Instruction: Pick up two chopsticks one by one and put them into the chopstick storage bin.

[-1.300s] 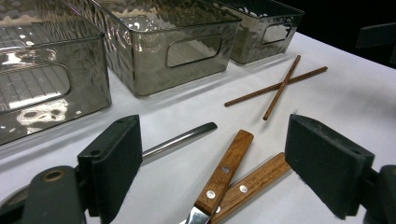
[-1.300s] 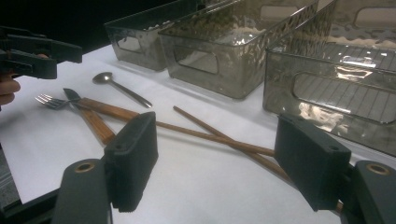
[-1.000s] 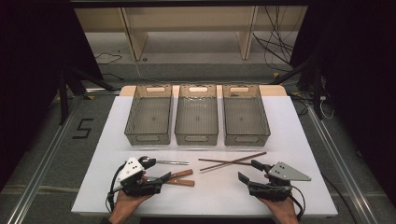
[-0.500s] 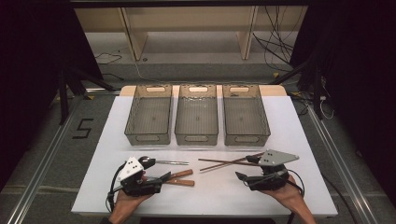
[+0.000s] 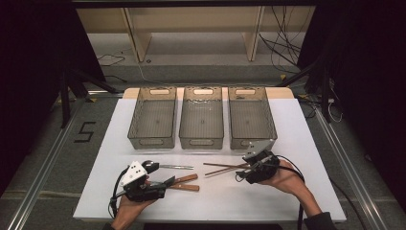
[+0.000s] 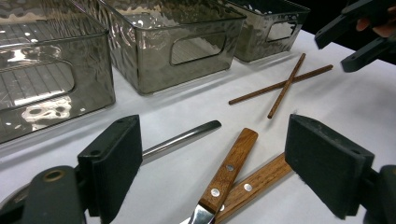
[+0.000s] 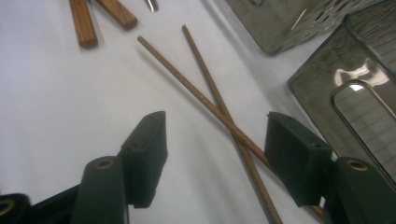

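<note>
Two brown chopsticks (image 5: 222, 168) (image 7: 205, 100) lie crossed on the white table (image 5: 287, 129). My right gripper (image 5: 241, 173) (image 7: 219, 154) straddles their near ends with its jaws open. They have just been closing, and the pads are not pressing on the sticks. Two wooden-handled utensils (image 5: 186, 182) (image 6: 229, 169) and a metal-handled spoon (image 5: 172, 166) (image 6: 182, 138) lie at the front left. My left gripper (image 5: 168, 181) (image 6: 219, 163) rests open there, with the wooden handles between its jaws but untouched.
Three smoky transparent bins stand in a row at the back of the table: left (image 5: 152, 142), middle (image 5: 201, 142), right (image 5: 239, 143). In the left gripper view, the right gripper (image 6: 359, 37) hovers beyond the chopsticks (image 6: 285, 84).
My right gripper has moved forward and to the left from the table's front edge up to the chopsticks, and its jaws have narrowed. The left gripper has stayed put.
</note>
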A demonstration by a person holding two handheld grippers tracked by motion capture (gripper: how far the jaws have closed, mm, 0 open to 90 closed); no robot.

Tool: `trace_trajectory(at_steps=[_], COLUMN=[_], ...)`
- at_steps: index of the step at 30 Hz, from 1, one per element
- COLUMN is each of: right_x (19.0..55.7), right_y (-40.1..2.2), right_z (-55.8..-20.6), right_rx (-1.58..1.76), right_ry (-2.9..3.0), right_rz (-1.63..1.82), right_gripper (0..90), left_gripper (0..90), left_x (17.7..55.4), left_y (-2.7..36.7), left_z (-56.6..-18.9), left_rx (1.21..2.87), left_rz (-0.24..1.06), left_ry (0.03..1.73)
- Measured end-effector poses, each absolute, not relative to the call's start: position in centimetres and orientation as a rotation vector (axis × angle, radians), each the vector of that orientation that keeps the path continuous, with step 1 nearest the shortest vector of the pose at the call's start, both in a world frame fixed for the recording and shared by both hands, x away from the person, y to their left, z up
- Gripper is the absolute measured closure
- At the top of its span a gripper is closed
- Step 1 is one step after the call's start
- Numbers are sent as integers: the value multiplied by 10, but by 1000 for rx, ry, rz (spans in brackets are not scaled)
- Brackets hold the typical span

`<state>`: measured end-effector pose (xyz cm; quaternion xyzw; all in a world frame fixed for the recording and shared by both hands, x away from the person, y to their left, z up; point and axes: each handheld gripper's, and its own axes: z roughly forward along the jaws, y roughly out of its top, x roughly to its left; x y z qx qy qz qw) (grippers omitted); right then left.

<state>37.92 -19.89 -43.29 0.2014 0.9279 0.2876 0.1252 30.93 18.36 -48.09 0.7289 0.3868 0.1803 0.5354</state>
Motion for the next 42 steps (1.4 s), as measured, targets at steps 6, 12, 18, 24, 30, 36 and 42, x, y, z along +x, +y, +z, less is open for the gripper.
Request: trace_trajectory(at_steps=[6, 12, 18, 24, 30, 36, 42], right_x=[397, 408, 413, 420, 424, 425, 424], right_y=[-189, -184, -181, -177, -177, -178, -177], right_z=[-441, -450, -454, -457, -463, -463, -463], right_rx=[555, 539, 514, 481, 481, 487, 445], right_ry=[2755, 2808, 2817, 2844, 2877, 2899, 2909], right_rz=[696, 631, 599, 544, 524, 516, 515], right_gripper=[448, 503, 531, 554, 569, 642, 725], left_gripper=[188, 188, 188, 188, 188, 188, 188], left_x=[309, 309, 309, 309, 309, 309, 309], left_y=[183, 184, 183, 183, 183, 183, 183], left_z=[-481, -481, -480, -480, -480, -480, -481], left_rx=[1734, 1736, 1737, 1737, 1737, 1738, 1737], left_rz=[432, 431, 432, 433, 432, 433, 434], left_ry=[919, 918, 913, 913, 912, 912, 913])
